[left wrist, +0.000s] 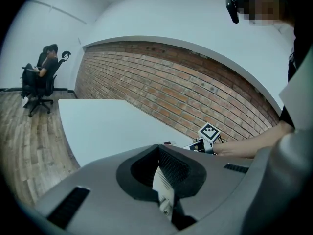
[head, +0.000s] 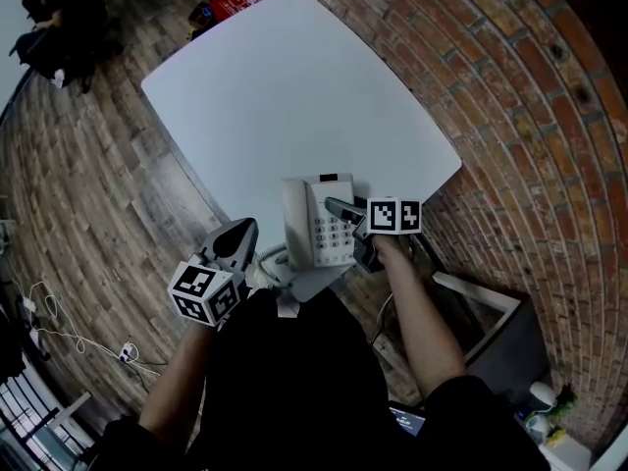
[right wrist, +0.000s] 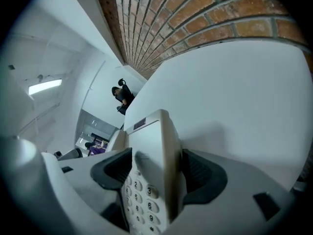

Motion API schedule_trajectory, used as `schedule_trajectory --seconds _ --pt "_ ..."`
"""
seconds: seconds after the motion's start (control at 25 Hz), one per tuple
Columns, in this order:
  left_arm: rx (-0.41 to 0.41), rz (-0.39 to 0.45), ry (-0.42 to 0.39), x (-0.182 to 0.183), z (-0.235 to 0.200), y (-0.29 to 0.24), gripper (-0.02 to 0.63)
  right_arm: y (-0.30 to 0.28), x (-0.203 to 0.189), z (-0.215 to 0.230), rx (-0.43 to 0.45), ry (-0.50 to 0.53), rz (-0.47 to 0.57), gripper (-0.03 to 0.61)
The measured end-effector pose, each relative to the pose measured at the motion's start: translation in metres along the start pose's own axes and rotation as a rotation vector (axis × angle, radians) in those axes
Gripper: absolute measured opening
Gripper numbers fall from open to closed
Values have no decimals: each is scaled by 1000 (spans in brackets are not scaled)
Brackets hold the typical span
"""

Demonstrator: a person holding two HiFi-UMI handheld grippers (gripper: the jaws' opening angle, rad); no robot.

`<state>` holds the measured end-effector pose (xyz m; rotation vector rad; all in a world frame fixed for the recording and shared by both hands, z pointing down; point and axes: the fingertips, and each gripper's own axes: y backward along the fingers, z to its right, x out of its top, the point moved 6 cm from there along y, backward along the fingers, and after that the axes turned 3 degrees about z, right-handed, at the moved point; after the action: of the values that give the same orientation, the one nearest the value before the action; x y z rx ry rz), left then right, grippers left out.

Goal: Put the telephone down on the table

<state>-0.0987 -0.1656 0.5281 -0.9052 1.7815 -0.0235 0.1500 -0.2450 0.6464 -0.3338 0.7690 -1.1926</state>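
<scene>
A white push-button telephone lies flat on the near corner of the white table. My right gripper straddles its right edge. In the right gripper view the telephone stands between the dark pads of the right gripper, keypad to the left, with a thin dark gap at the right pad, so the jaws are open around it. My left gripper hovers just left of the telephone, off the table's edge. In the left gripper view the left gripper is shut on a thin white ribbed piece, apparently the telephone's cord.
A brick wall runs along the table's right side. A red box lies on the floor past the far edge. A person sits in an office chair far left. Cables trail on the floor; a grey cabinet stands at the right.
</scene>
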Motion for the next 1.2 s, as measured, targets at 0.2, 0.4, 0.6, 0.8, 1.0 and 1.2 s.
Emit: schedule_trajectory --seconds 0.2,0.4,0.6,0.8,1.0,1.2 --pt "-24 -1 -11 6 -6 2 14 18 3 -1 22 -75 90 310" --pt "-67 -1 -26 10 -5 4 14 45 4 -4 -9 -88 198 310" --pt "-137 -1 -59 17 -1 7 14 74 -8 -25 -16 -60 328 233" --pt "-224 10 -89 30 0 17 14 109 -38 -60 -11 -46 504 52" --pt "-334 4 -120 36 4 29 14 141 -71 -112 -4 -8 665 38" --pt "-416 -2 -148 37 20 38 14 174 -100 -152 5 17 806 32"
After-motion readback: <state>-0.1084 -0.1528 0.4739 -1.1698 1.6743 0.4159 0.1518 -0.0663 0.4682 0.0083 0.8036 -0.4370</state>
